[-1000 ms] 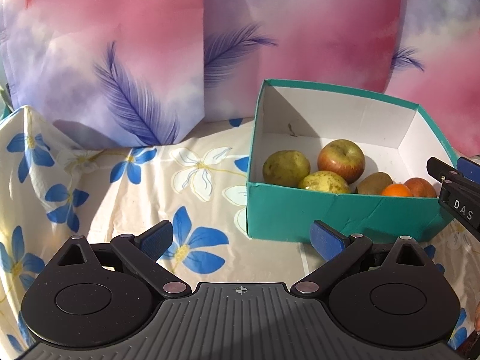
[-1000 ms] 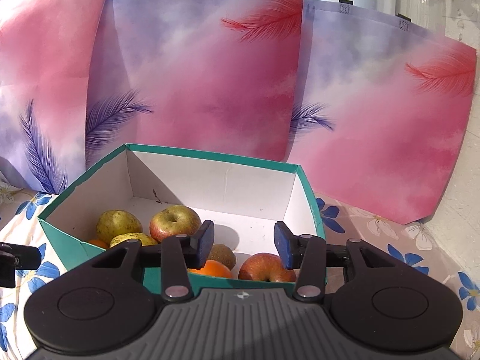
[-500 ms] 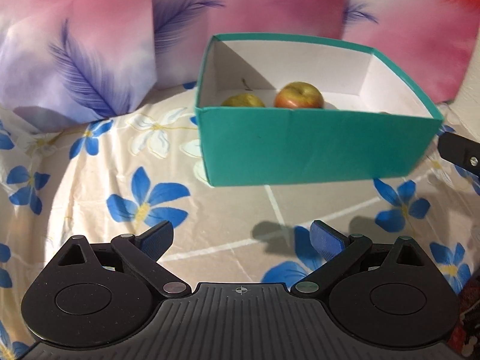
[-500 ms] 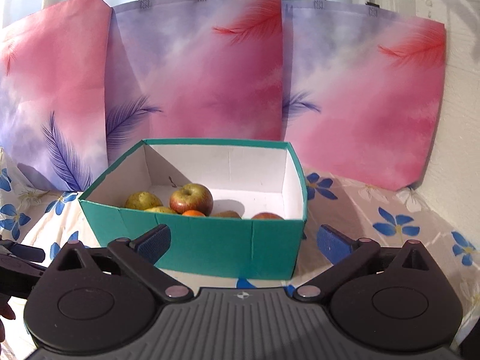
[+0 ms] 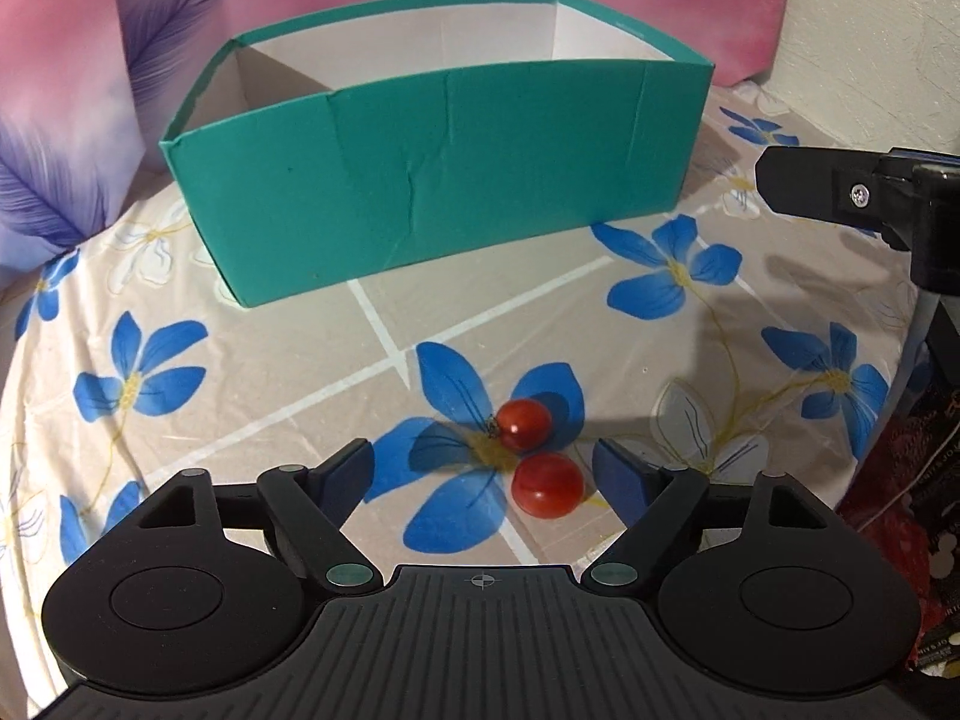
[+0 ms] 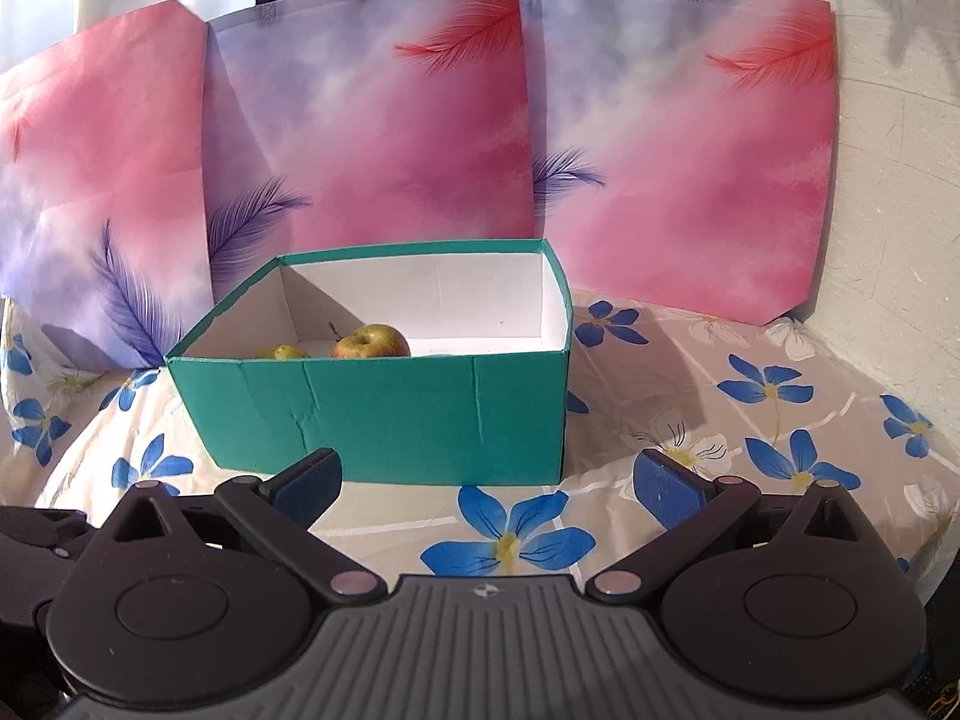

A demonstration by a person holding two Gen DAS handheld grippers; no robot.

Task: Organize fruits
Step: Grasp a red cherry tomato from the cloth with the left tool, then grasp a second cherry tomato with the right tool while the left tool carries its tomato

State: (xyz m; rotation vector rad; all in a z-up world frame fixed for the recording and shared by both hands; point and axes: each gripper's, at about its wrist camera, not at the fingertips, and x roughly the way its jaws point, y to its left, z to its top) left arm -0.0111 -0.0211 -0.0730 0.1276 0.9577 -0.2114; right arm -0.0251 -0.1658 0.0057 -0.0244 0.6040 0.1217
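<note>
A teal cardboard box (image 5: 432,174) stands on the flowered tablecloth; in the right wrist view the box (image 6: 384,414) holds a red-yellow apple (image 6: 372,342) and a yellow-green fruit (image 6: 282,353) that show above its front wall. Two small red tomatoes (image 5: 523,423) (image 5: 547,486) lie on the cloth in front of the box. My left gripper (image 5: 483,477) is open and empty, low over the cloth, with the nearer tomato between its fingers. My right gripper (image 6: 489,483) is open and empty, in front of the box; it also shows in the left wrist view (image 5: 864,198) at the right.
Pink and purple feather-print bags (image 6: 372,138) stand behind the box. A white wall (image 6: 900,150) closes the right side. The flowered cloth (image 5: 252,384) covers the table. A dark red patterned thing (image 5: 900,480) lies at the table's right edge.
Both grippers have pulled back from the box and lowered. The left one has swung right, and two tomatoes have come into view between its fingers. The right gripper opened wide.
</note>
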